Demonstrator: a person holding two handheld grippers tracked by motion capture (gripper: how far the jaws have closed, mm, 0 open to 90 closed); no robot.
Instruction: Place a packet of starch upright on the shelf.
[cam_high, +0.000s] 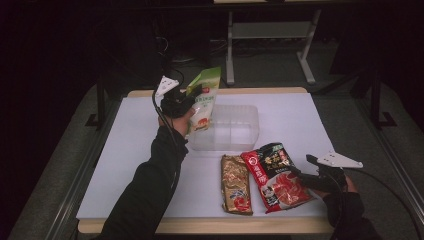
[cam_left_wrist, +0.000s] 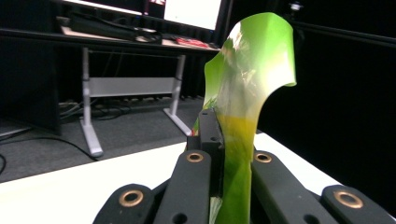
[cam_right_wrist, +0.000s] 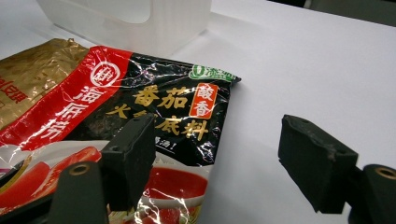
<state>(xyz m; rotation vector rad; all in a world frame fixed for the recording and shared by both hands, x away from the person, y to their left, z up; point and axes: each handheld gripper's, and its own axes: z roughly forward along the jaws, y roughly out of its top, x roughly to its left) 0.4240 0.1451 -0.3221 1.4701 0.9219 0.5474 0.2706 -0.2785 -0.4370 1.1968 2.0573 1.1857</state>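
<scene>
At the left of the high view, the left gripper (cam_high: 186, 101) is raised above the white table (cam_high: 135, 150), clenched on a green and white pouch (cam_high: 204, 100) that hangs upright beside the near-left corner of a clear plastic tub (cam_high: 235, 127). In the left gripper view the pouch's green top (cam_left_wrist: 254, 70) rises between the closed jaws, curling over at the tip; its lower part is hidden behind the jaws, and its print is too blurred to read. Whether the pouch touches the tub cannot be told. Just in front of the tub, a gold packet (cam_high: 236, 184) lies flat, and a red and black packet (cam_high: 276, 176) lies beside it on the right, the two edges touching or overlapping slightly. Further right, the right gripper (cam_high: 300, 176) sits low at that packet's right edge, released, with its jaws wide apart; in the right gripper view one jaw hangs over the packet (cam_right_wrist: 154, 116) and the other over bare table (cam_right_wrist: 303, 70). The person's right hand (cam_high: 345, 187) is mostly cut off by the frame's bottom corner
</scene>
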